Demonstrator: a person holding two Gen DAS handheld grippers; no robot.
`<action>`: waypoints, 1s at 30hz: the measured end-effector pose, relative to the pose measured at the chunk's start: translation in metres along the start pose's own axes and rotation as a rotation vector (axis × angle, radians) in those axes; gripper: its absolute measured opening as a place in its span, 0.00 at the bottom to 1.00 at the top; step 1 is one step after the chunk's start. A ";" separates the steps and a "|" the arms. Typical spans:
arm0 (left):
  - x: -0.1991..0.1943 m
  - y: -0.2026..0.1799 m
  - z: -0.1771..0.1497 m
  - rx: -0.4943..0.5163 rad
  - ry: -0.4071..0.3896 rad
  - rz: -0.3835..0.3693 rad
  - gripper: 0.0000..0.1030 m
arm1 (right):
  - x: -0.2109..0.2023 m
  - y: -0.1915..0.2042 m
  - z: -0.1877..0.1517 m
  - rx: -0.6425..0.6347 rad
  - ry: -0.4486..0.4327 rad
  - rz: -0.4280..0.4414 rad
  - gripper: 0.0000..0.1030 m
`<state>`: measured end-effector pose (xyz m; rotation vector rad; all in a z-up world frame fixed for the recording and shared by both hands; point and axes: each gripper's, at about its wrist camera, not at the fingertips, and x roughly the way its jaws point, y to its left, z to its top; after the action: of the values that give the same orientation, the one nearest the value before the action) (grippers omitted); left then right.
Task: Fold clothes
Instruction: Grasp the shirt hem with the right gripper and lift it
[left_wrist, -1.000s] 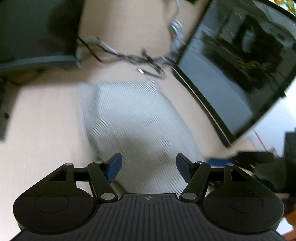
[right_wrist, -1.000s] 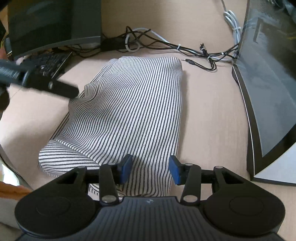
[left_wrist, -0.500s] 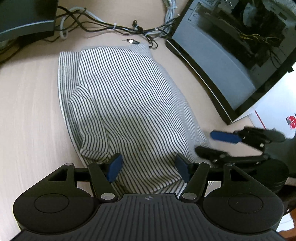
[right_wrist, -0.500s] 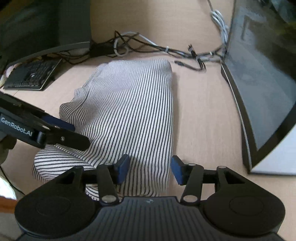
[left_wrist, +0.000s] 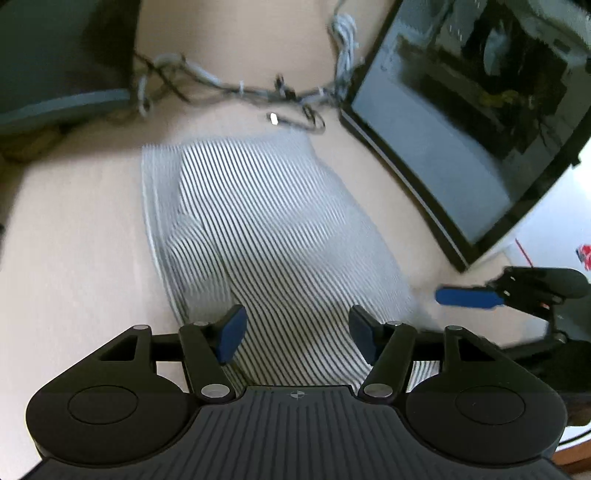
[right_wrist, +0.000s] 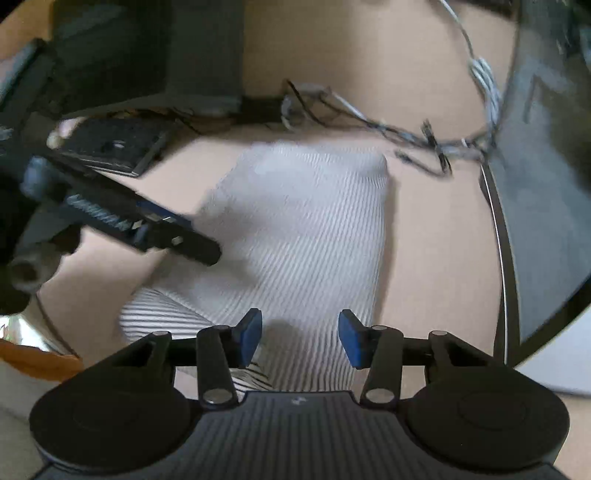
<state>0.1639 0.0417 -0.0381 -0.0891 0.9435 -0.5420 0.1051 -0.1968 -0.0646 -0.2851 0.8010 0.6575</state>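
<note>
Though blurred, striped garment (left_wrist: 280, 236) on desk (left_wrist: 74, 258)

There is 1 striped garment (left_wrist: 280, 236), folded on 1 desk (left_wrist: 74, 258). There are 2 grippers: the left (left_wrist: 297, 334) and the right (right_wrist: 300, 339), each with 2 blue pads. There are 2 monitors, 1 at the left (right_wrist: 147, 55) and 1 at the right (left_wrist: 480, 118). There is 1 keyboard (right_wrist: 114, 146) and 1 cable tangle (left_wrist: 236, 88), too blurred to count.

The right gripper (right_wrist: 300, 339) rises off the black-and-white striped folded garment (right_wrist: 295, 236) (views blurred), its jaws just closing slightly, nothing pinched.
</note>
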 end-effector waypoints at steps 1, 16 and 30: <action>-0.005 0.001 0.003 0.004 -0.024 0.017 0.69 | -0.004 0.003 0.001 -0.024 -0.003 0.016 0.45; -0.028 0.016 0.007 0.008 -0.115 0.222 0.80 | -0.002 0.047 -0.020 -0.516 0.052 0.097 0.60; -0.068 0.023 -0.021 0.097 -0.240 0.191 0.92 | 0.041 0.046 0.010 -0.458 0.132 0.144 0.33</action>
<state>0.1251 0.0970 -0.0072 0.0238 0.6823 -0.3894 0.1028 -0.1387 -0.0879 -0.6969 0.7958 0.9645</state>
